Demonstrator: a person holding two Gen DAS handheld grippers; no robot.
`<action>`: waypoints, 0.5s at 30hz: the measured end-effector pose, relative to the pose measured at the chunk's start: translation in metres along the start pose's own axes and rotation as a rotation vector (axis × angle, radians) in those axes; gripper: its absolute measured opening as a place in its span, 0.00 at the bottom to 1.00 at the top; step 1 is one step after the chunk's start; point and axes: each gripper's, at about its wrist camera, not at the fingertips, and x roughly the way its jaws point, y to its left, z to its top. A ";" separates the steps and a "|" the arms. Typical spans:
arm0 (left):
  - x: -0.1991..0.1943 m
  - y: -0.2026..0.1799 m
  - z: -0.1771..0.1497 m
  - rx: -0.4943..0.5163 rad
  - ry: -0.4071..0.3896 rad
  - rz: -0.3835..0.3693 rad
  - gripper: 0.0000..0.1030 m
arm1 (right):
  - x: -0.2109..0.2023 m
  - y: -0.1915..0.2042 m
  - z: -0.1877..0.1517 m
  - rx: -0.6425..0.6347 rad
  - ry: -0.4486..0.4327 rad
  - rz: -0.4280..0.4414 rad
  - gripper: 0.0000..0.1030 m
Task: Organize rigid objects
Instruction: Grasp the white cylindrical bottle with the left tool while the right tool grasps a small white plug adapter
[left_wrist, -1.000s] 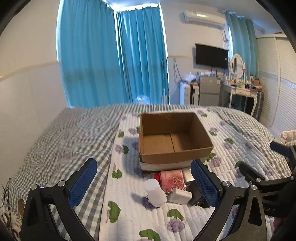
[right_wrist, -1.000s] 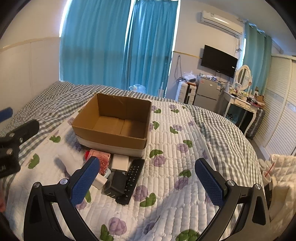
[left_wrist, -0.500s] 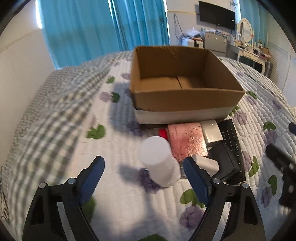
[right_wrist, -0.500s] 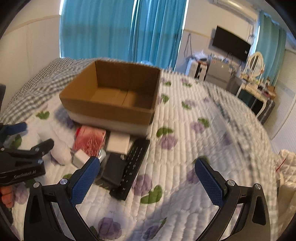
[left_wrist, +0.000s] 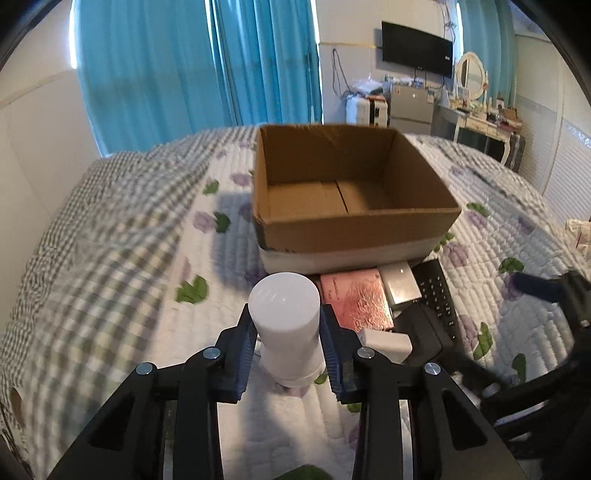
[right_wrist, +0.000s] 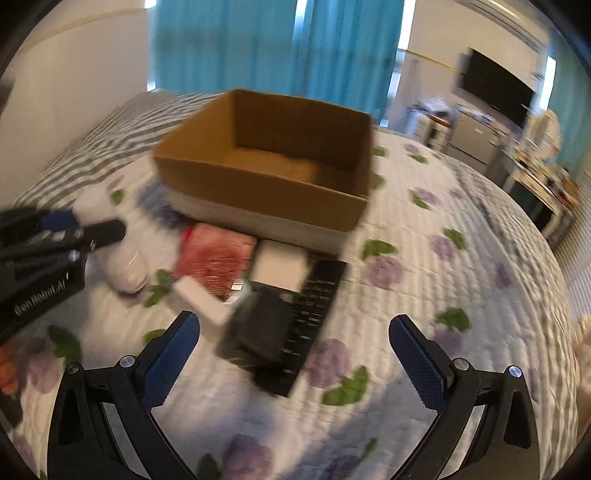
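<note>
On the quilted bed (left_wrist: 122, 280) sits an open cardboard box (left_wrist: 347, 229), the black remote (right_wrist: 314, 314) and pink case (left_wrist: 354, 299) just before it — the left gripper (left_wrist: 286, 343) pinches the white bottle (left_wrist: 286, 317), the right gripper (right_wrist: 295, 354) spread wide

**Bedroom w/ teal curtains, daylight behind**

Teal curtains (left_wrist: 199, 70) cover the far window; daylight glows through at the edges. Cream walls (left_wrist: 33, 122) on the left. Bed has a grey-checked cover (left_wrist: 92, 236) and a white quilt w/ purple flowers (left_wrist: 491, 229) (green leaves too). Black TV (left_wrist: 416, 55) on the far wall, small fridge (left_wrist: 412, 110) below, oval mirror (left_wrist: 470, 75) on a white dressing table (left_wrist: 484, 125) at right.
</note>
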 end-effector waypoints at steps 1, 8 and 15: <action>-0.003 0.003 0.002 0.005 -0.004 0.008 0.33 | 0.001 0.008 0.003 -0.034 0.000 0.022 1.00; -0.009 0.022 0.001 -0.007 -0.010 0.032 0.33 | 0.040 0.054 0.023 -0.220 0.074 0.130 0.87; -0.009 0.025 -0.005 -0.005 -0.017 0.031 0.33 | 0.089 0.068 0.023 -0.243 0.181 0.146 0.65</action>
